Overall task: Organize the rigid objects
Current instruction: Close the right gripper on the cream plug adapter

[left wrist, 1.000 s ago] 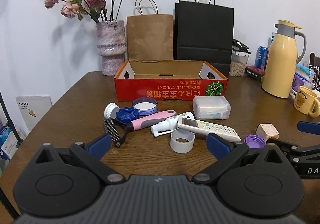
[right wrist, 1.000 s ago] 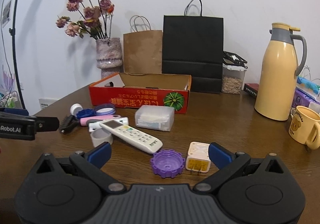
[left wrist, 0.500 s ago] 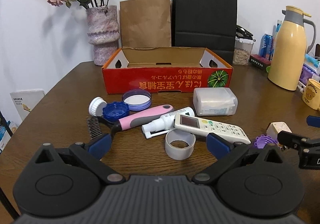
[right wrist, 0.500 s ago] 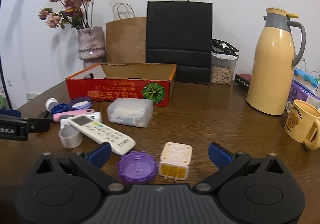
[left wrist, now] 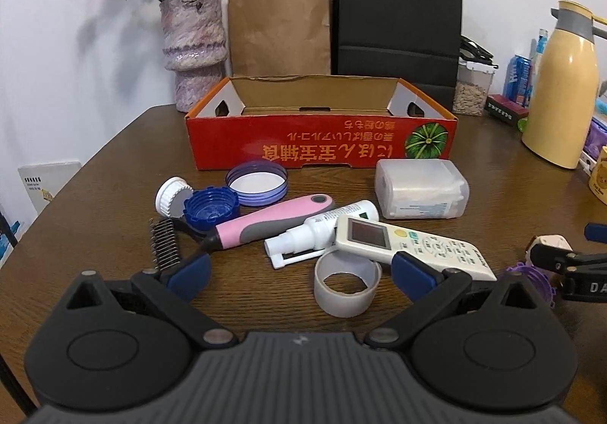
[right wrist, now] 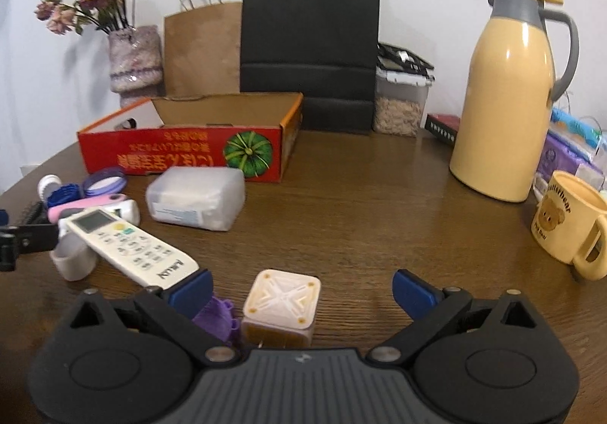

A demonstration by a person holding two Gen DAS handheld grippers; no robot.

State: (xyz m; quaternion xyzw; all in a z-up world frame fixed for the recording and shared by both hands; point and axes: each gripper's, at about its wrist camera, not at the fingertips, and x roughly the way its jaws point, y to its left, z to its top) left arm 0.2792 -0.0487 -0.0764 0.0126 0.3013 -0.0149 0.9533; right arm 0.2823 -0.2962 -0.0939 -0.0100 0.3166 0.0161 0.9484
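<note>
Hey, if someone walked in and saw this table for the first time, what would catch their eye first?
Probably the red cardboard box with the pumpkin picture, open near the back of the table, with small items jumbled in front of it: a white remote, a pink-handled brush and bottle caps. At the right stands a tall yellow thermos jug, a bear mug beside it.

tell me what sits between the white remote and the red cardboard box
A translucent plastic box lies between the white remote and the red cardboard box, clearest in the right wrist view.
</note>
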